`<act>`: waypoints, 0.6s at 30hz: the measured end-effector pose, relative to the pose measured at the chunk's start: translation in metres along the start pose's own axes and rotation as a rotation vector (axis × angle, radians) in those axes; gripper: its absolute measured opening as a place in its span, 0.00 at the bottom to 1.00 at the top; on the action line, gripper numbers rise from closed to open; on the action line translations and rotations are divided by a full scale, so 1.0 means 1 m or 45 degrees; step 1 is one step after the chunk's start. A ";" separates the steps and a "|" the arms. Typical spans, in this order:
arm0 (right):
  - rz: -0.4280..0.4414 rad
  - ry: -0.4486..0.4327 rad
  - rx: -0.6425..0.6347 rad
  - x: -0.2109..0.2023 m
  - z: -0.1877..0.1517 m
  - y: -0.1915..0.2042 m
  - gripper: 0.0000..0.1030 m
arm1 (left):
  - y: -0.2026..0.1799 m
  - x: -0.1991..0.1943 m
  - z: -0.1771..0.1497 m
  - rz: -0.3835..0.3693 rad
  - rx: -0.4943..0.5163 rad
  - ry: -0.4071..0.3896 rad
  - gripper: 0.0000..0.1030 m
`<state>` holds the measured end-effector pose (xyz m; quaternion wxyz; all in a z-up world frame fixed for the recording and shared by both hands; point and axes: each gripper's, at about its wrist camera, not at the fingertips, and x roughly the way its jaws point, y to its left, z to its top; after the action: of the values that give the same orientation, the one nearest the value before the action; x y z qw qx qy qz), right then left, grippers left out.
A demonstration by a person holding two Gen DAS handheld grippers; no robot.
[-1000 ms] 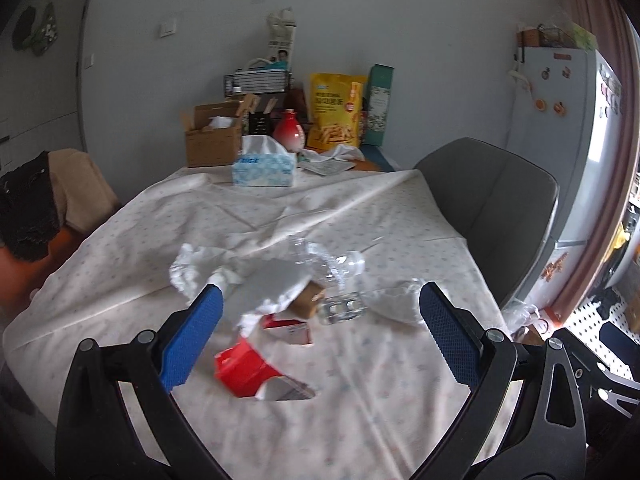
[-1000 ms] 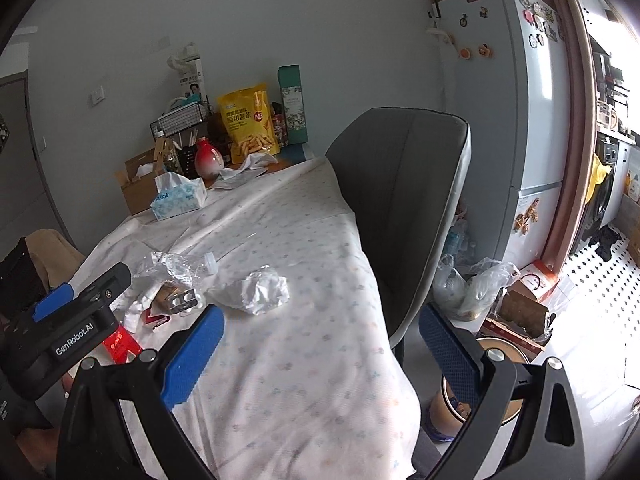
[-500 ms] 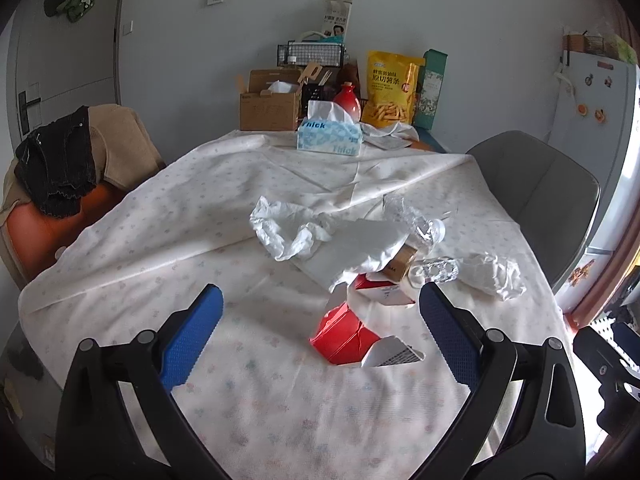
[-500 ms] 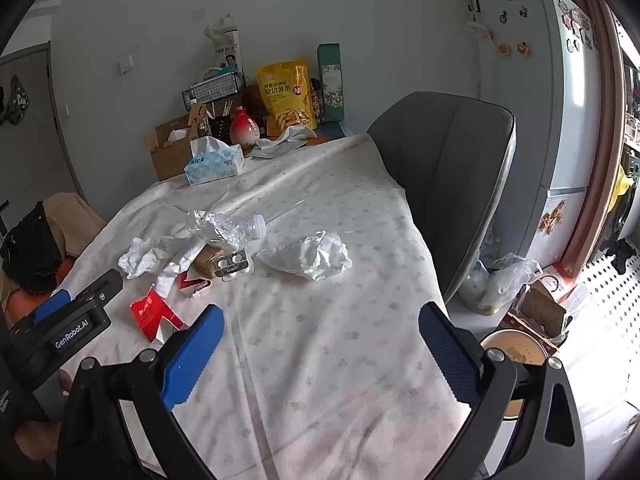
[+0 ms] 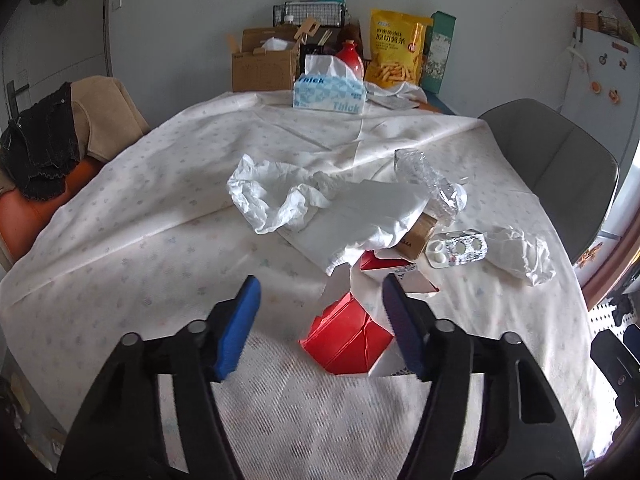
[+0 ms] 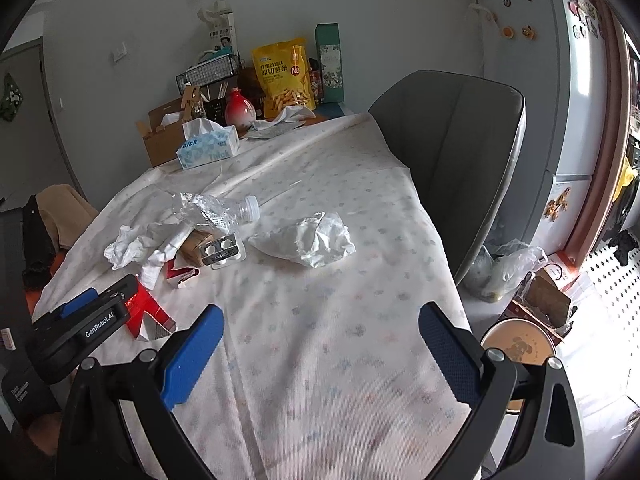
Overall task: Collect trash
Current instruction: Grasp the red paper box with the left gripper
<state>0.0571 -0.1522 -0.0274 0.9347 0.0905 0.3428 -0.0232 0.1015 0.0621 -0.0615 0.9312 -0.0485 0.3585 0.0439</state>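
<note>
A pile of trash lies mid-table: a torn red carton [image 5: 346,338], a red-and-white box [image 5: 384,266], a white paper sheet [image 5: 368,216], a crumpled plastic bag [image 5: 276,196], a crushed clear bottle [image 5: 428,184], a blister pack [image 5: 458,248] and a crumpled white wrapper [image 5: 520,252]. My left gripper [image 5: 320,286] hangs low over the red carton, jaws closing. The carton lies between them near the right pad, and the left pad is well clear of it. My right gripper [image 6: 320,312] stands open over bare tablecloth, short of the wrapper [image 6: 308,240]. One of the left gripper's fingers [image 6: 100,320] shows beside the carton [image 6: 146,312].
At the table's far end stand a tissue box [image 5: 330,94], a cardboard box [image 5: 262,64], a red vase [image 5: 350,58] and a yellow snack bag [image 5: 396,52]. A grey chair [image 6: 452,152] is at the right edge, a clothes-draped chair [image 5: 52,148] at the left. Bags and a bowl [image 6: 516,344] sit on the floor by the fridge [image 6: 560,100].
My left gripper has come down and forward onto the red carton, and its jaws have narrowed from wide open. My right gripper has sunk a little toward the tablecloth, still wide open.
</note>
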 end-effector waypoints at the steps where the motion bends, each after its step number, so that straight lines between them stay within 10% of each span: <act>1: 0.000 -0.002 -0.001 0.001 0.001 0.001 0.93 | 0.000 0.003 0.001 0.003 -0.001 0.009 0.55; 9: 0.016 0.005 -0.004 0.009 0.004 0.009 0.93 | 0.002 0.019 -0.001 0.018 -0.009 0.097 0.07; 18: 0.091 0.019 -0.045 0.013 0.006 0.027 0.91 | 0.007 -0.014 0.008 0.009 -0.015 -0.028 0.05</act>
<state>0.0733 -0.1261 -0.0271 0.9338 0.0864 0.3467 0.0171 0.0955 0.0694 -0.0464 0.9347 -0.0523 0.3480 0.0499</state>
